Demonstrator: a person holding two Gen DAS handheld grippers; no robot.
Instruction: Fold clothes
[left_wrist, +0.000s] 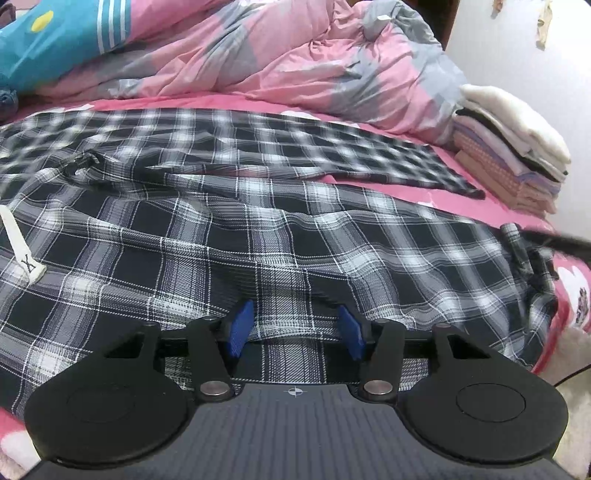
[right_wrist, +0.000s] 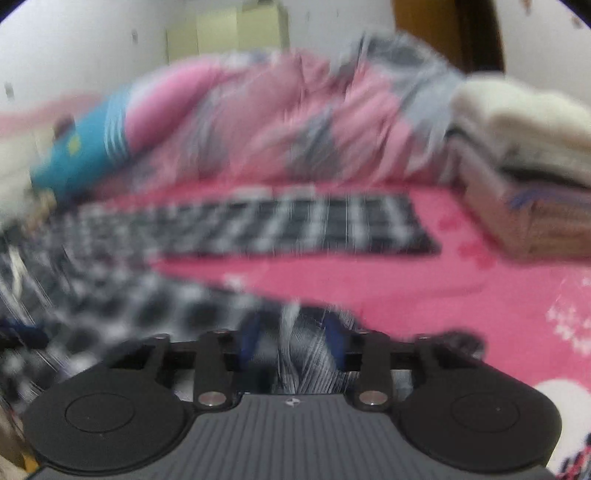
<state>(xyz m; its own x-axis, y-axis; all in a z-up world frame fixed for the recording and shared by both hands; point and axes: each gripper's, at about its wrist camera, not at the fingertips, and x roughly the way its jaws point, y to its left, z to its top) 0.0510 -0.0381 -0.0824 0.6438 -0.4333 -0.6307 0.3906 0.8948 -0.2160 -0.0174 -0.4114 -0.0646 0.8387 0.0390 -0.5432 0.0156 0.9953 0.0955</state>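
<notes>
Now your right gripper (right_wrist: 295, 336) pinches the plaid shirt (left_wrist: 229, 236) spread on the pink bed (right_wrist: 424, 288); your left gripper (left_wrist: 295, 328) stands open over its hem. Close before lifting, and keep both edges level.

Left hand-held gripper (left_wrist: 295, 332) straddles plaid garment (left_wrist: 258, 229); bed (left_wrist: 461, 192) beneath.

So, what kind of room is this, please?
Most likely a bedroom: the plaid shirt lies on a bed with a pink sheet, a rumpled quilt behind it and a stack of folded clothes beside.
</notes>
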